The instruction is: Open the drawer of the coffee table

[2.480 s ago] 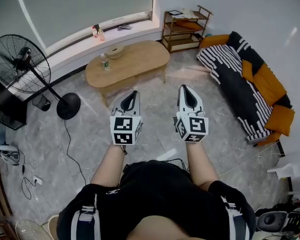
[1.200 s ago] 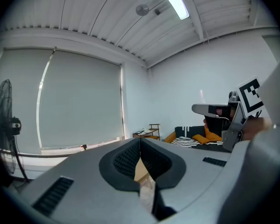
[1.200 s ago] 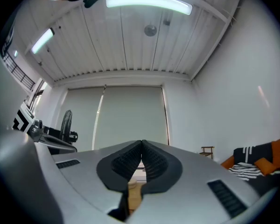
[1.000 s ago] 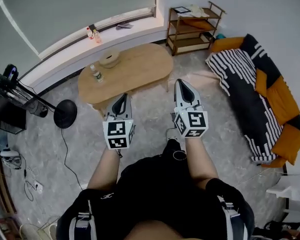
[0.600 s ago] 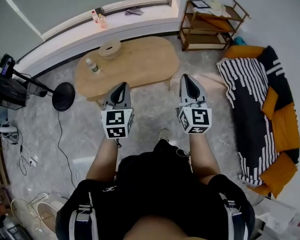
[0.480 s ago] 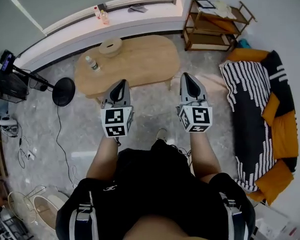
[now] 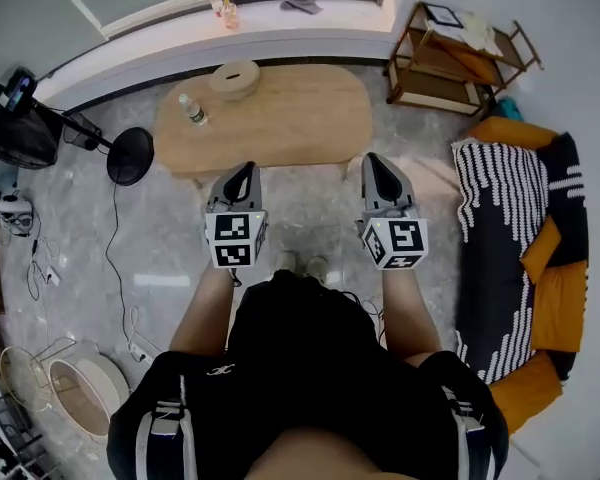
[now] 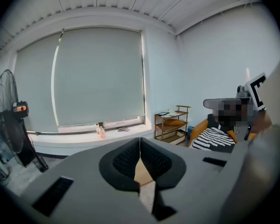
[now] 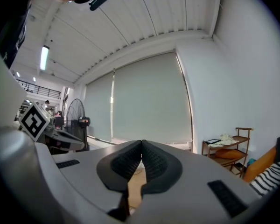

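The oval wooden coffee table [image 7: 280,118] stands on the grey floor ahead of me; its drawer does not show from above. My left gripper [image 7: 243,171] is held near the table's near edge at its left half, shut and empty. My right gripper [image 7: 372,160] hangs just off the table's near right corner, also shut and empty. In the left gripper view the left gripper [image 8: 140,141] has its jaws pressed together, with a sliver of tabletop [image 8: 143,171] below. The right gripper [image 9: 141,143] looks the same in the right gripper view.
On the table sit a small bottle [image 7: 191,109] and a round wooden box [image 7: 233,78]. A standing fan base [image 7: 131,155] is left of the table, a wooden shelf [image 7: 458,53] at the back right, a striped sofa [image 7: 525,238] on the right. Cables lie at the left.
I have walked closer to the coffee table and now face its long side. Both grippers came forward with me and stayed shut.
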`<state>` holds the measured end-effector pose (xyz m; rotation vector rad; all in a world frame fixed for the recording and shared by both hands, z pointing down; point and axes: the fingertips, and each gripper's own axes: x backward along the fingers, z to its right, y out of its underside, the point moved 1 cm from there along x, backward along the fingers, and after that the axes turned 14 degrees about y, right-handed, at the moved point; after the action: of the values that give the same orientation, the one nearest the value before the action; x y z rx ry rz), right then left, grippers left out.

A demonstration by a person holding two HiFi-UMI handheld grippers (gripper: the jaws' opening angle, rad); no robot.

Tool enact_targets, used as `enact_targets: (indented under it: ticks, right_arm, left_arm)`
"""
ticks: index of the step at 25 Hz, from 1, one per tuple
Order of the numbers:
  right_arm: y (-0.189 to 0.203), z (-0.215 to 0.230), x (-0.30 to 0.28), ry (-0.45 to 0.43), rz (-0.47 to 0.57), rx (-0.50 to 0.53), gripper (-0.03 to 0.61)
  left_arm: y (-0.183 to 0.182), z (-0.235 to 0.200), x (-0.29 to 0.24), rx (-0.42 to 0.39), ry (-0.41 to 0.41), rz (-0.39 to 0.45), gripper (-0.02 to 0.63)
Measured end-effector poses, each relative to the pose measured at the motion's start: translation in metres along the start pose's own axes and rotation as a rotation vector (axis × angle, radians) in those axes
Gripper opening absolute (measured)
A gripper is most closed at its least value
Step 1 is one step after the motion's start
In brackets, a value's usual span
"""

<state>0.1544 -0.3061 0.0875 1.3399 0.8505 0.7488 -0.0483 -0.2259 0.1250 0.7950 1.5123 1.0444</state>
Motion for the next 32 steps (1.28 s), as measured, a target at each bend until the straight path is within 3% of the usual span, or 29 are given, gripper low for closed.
enact_targets:
  ticks: [11,20,26,32]
  right_arm:
    - [0.094,-0.003,-0.051,-0.07,-0.103,0.062,0.017]
    - [0.234,0.021,-0.109,-0.038,-0.256,0.044,0.017]
    - [0.331,0.029,-0.143,-0.016,-0.268,0.049,0.017]
    - [0.449,0.042,-0.177,0.067,-0.212,0.024,0.017]
  left_arm:
    - [0.075,-0.034,-0.055,0.122,-0.014,-0.049,0.022]
    - [0.17,-0.062,-0.141,0.165,0.01,-0.098,0.023]
    - [0.25,-0.085,-0.199,0.177,0.02,-0.082,0.023]
    - [0.365,-0.105,-0.262,0.128,0.027,-0.027,0.023]
